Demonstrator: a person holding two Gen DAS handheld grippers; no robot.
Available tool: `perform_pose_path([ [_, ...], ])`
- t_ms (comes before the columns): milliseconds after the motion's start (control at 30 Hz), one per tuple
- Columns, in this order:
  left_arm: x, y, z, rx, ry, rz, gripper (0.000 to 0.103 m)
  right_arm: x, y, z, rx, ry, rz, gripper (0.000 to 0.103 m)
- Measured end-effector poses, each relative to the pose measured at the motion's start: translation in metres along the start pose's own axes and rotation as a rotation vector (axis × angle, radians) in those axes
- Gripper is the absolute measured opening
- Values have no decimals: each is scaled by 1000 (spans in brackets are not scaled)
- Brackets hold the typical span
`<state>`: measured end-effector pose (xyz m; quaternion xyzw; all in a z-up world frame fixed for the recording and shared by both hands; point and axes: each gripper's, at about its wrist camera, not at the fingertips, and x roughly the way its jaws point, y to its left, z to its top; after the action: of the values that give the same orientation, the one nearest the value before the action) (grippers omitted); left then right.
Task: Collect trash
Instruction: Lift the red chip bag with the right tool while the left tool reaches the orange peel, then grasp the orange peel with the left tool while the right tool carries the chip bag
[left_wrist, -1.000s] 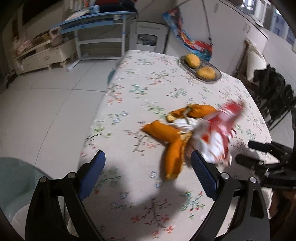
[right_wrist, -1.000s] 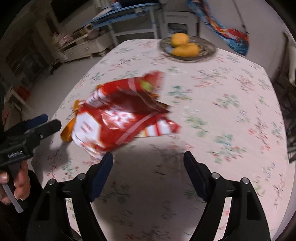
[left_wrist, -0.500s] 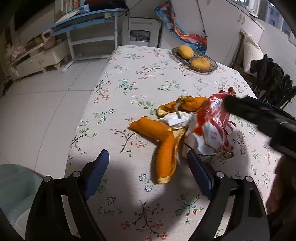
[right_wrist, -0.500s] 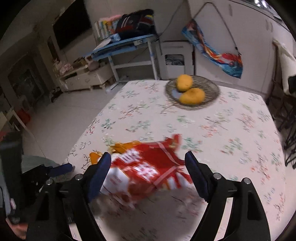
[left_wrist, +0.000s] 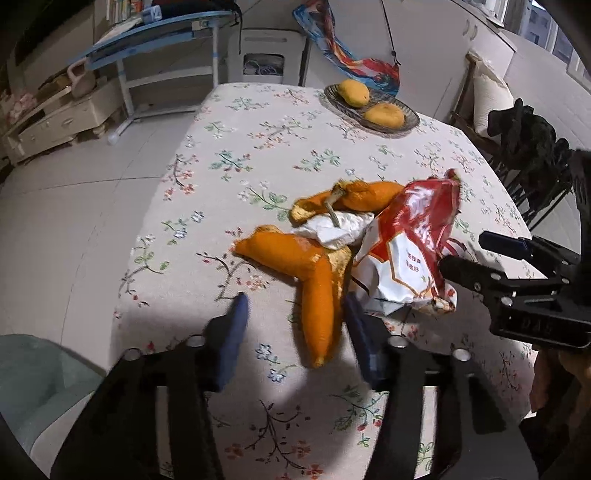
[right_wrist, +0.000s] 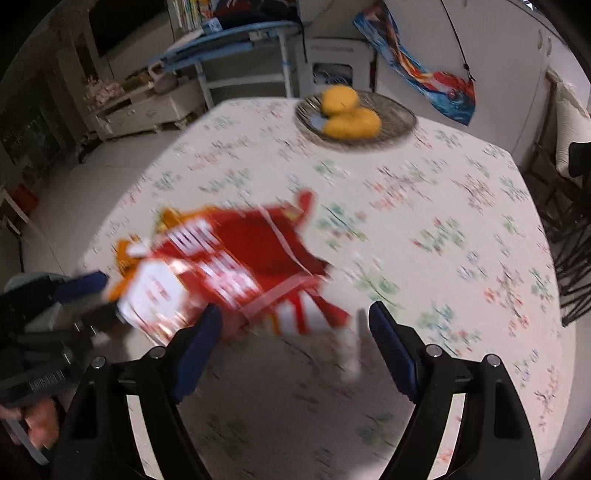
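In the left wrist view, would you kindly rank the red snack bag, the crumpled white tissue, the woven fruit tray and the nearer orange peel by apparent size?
1. Red snack bag
2. Nearer orange peel
3. Woven fruit tray, though it sits much farther from the camera, so its true size is unsure
4. Crumpled white tissue, partly hidden by the bag

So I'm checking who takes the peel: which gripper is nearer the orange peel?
Left. The left gripper straddles the near tip of the orange peel, its jaws closing around it. The right gripper sits open at the red snack bag, with that bag between it and the peel.

Both wrist views down onto table (left_wrist: 207, 192)
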<state>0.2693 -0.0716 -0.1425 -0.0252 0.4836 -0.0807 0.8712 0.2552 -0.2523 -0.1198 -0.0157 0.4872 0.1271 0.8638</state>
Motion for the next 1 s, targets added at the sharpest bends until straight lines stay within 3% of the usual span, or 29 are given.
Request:
perform_pose_path([
  [33, -1, -1, -1, 6, -3, 1, 42, -1, -3, -3, 5, 3, -7, 79],
  [100, -1, -3, -2, 16, 3, -19, 25, -6, -9, -5, 23, -6, -7, 79],
  [200, -4, -1, -5, 16, 12, -43, 19, -17, -10, -2, 62, -49, 26, 79],
  [500, -17, 14, -18, -9, 30, -72, 19, -16, 43, 16, 54, -124, 149, 79],
  [667, -16, 15, -20, 4, 43, -75, 19, 6, 61, 14, 20, -75, 131, 82],
  [767, -17, 16, -19, -8, 52, -118, 19, 10, 54, 7, 22, -67, 121, 82],
  [900, -18, 8, -22, 20, 68, -165, 19, 0, 44, 2, 0, -46, 130, 61],
  [1000, -17, 0, -27, 48, 85, -189, 19, -7, 43, -4, -51, -40, 107, 53],
])
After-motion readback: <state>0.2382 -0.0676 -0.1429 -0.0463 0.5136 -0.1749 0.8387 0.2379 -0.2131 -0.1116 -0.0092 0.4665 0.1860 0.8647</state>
